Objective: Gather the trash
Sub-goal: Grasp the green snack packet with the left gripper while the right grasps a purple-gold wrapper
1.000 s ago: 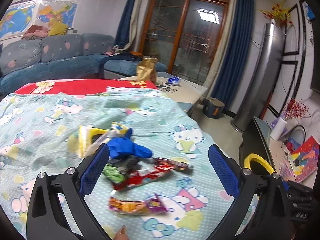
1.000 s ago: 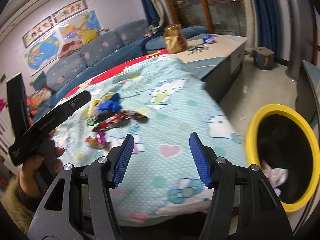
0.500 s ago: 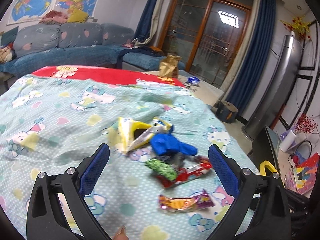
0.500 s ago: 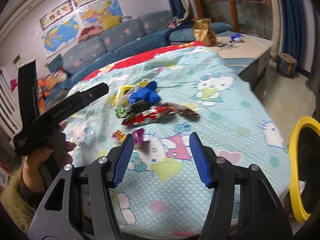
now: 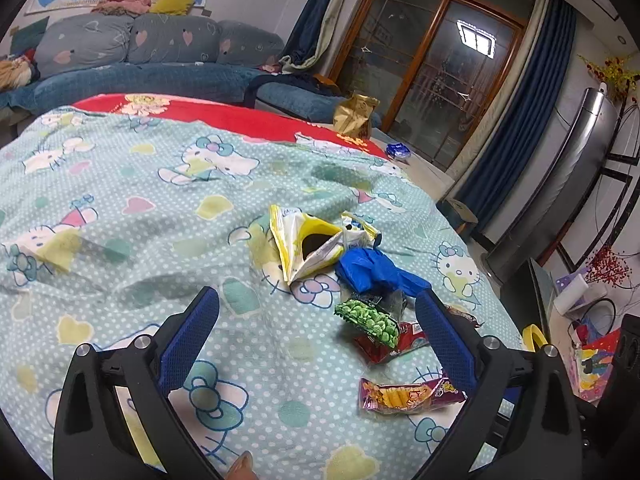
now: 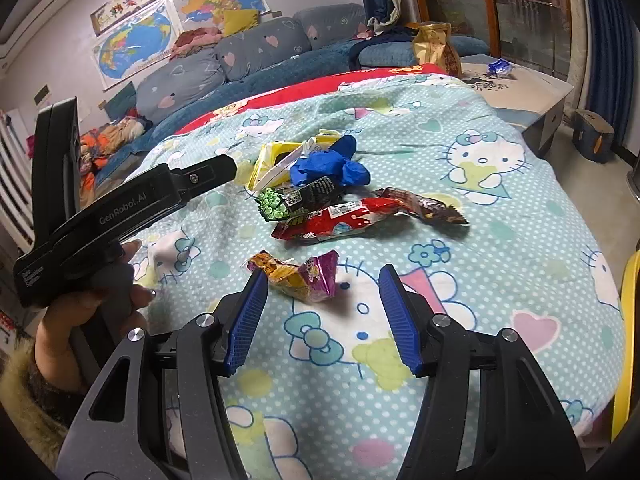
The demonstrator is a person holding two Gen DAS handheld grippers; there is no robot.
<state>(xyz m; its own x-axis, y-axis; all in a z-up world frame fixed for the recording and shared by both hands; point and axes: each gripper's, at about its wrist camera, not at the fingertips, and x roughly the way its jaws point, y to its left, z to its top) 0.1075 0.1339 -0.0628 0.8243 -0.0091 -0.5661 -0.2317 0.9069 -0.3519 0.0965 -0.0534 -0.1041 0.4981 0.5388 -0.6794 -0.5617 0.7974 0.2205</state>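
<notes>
Trash lies in a loose heap on a bed covered with a pale turquoise cartoon-cat sheet (image 6: 500, 248). Farthest in the heap is a torn yellow-and-white bag (image 5: 304, 246), lying open; just beside it on the right sits a crumpled blue glove (image 5: 376, 272), touching the bag's edge. Nearer than the glove is a dark wrapper with green peas printed on it (image 6: 292, 200), and under its near side a red wrapper (image 6: 332, 220) that runs right into a dark brown one (image 6: 428, 206). Apart from that cluster, nearer still, lies a purple-and-orange snack wrapper (image 6: 298, 276) on its own.

Right claw (image 6: 322, 320) stands moderately wide with nothing between its blue pads; the purple-and-orange wrapper sits just beyond its tips, toward the left pad, not touched. Left claw (image 5: 316, 340) is spread wide and empty above the sheet; in its own view the pea wrapper and red wrapper show between the tips, and the purple-and-orange wrapper lies near the right finger. From the right wrist view the left claw's black body shows at the left, held by a hand (image 6: 92, 300) in a furry cuff.

Yellow bin rim (image 6: 628, 344) shows at the far right edge, off the bed's side. Beyond the bed a gold bag (image 6: 434, 46) stands on a low worktop (image 6: 532, 84), with a grey sofa (image 6: 240, 56) along the far wall.
</notes>
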